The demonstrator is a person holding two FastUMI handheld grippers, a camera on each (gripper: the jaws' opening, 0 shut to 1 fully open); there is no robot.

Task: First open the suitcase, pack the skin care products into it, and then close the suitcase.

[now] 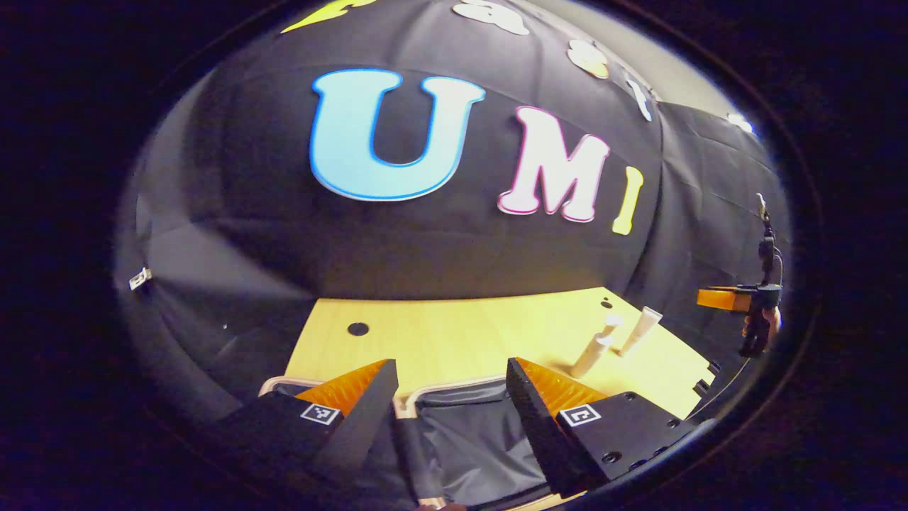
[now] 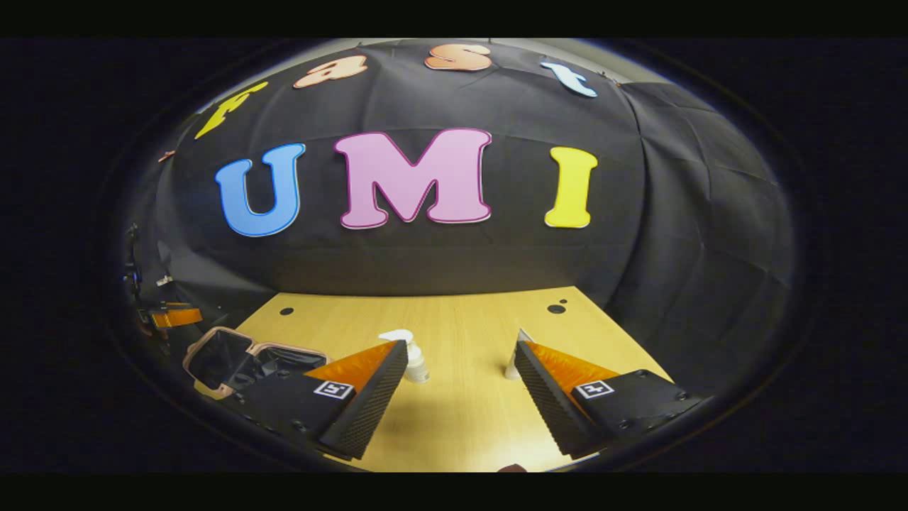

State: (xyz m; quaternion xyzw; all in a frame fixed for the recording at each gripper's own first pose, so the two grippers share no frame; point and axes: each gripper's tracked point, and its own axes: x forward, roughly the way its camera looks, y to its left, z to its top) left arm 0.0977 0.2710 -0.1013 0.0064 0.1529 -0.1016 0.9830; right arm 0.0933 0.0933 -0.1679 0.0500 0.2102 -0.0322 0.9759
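Lying beneath parted jaws, open suitcase [image 1: 468, 433]

Both views were dim at the edges and bent by strong fisheye curving. Light fell from above onto the wooden table [image 2: 461, 333], which shone bright yellow, with soft shadows lying near the gripper fingers. The left gripper view looked slightly blurred; the right gripper view was sharper.

Suitcase and skin care tube partly hidden

The suitcase [image 1: 489, 440] runs off the lower edge; a tube [image 2: 512, 362] stands half behind the right tongs [image 2: 461, 397].
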